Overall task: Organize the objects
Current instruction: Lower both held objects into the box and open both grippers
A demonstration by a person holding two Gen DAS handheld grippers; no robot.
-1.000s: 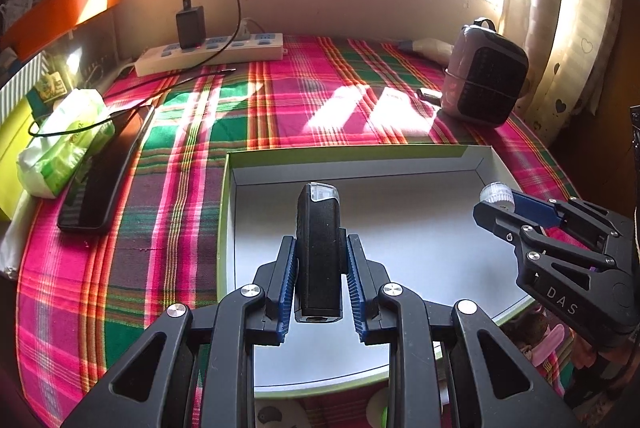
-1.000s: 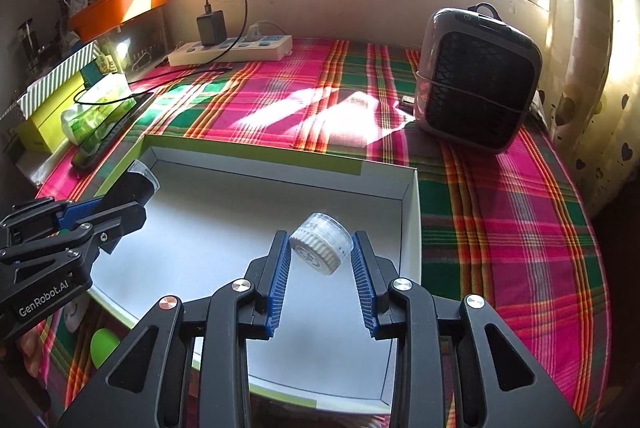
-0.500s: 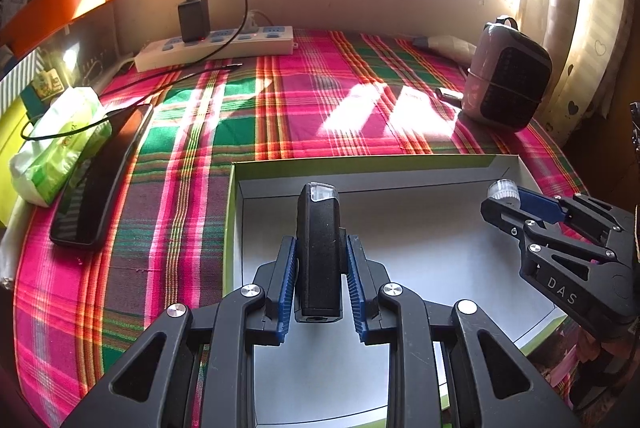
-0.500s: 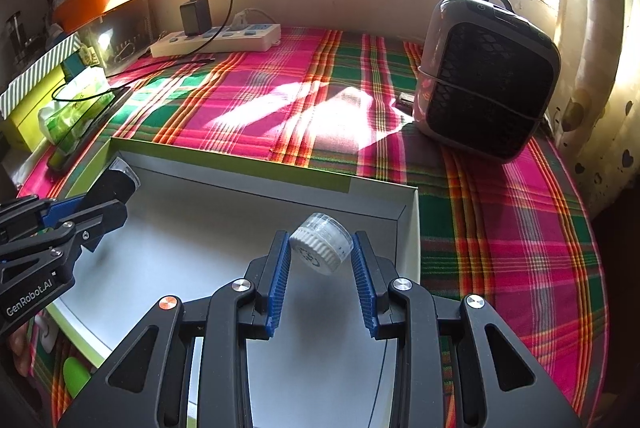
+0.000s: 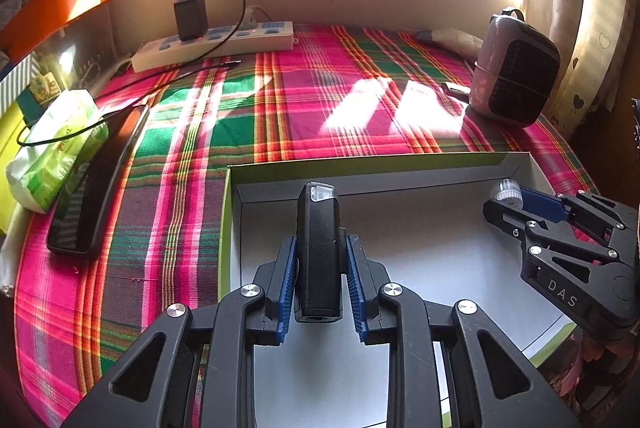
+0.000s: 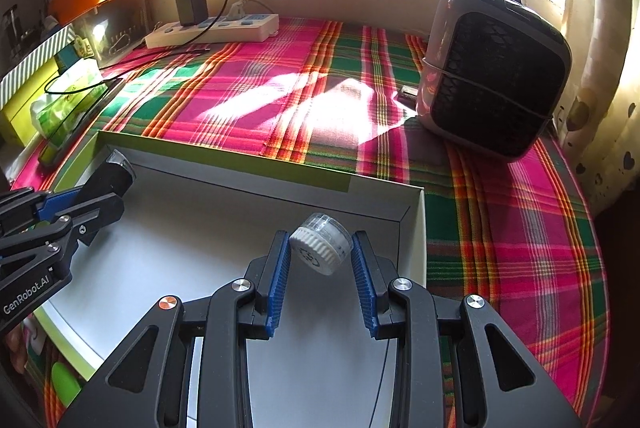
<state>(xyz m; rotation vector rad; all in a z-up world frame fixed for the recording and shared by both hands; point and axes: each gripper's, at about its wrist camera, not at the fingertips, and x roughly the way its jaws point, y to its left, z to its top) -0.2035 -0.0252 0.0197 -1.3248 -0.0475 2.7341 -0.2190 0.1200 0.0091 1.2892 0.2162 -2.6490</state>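
plaid-covered table (image 5: 320, 108), surroundings from left to right: an orange box (image 5: 60, 8) on the high left shelf; a green tissue pack (image 5: 56, 144) at the table's left edge, with a dark curved tray (image 5: 96, 184) just beside it; a white power strip (image 5: 212, 46) against the back wall, carrying a black charger (image 5: 190, 16) whose cable loops above it; a small grey fan heater (image 5: 514, 72) standing at the far right, near the heart-print curtain (image 5: 592, 28). nothing lies between the grippers and the box floor.

centre foreground: a shallow white box (image 5: 400, 228) with a green rim, open at the top. both grippers are over it.

left gripper (image 5: 318, 268): blue pads narrowly spaced and pressed on both sides of a black rectangular device (image 5: 318, 240) with a clear tip, held lengthwise and pointing away, over the box's left half. seen from the right wrist view, the same left gripper (image 6: 86, 206) is near the box's far left corner.

right gripper (image 6: 320, 264): pads moderately apart, clamping a small white ribbed-cap jar (image 6: 322, 248) tilted on its side, above the box's right part near the right wall (image 6: 418, 228).
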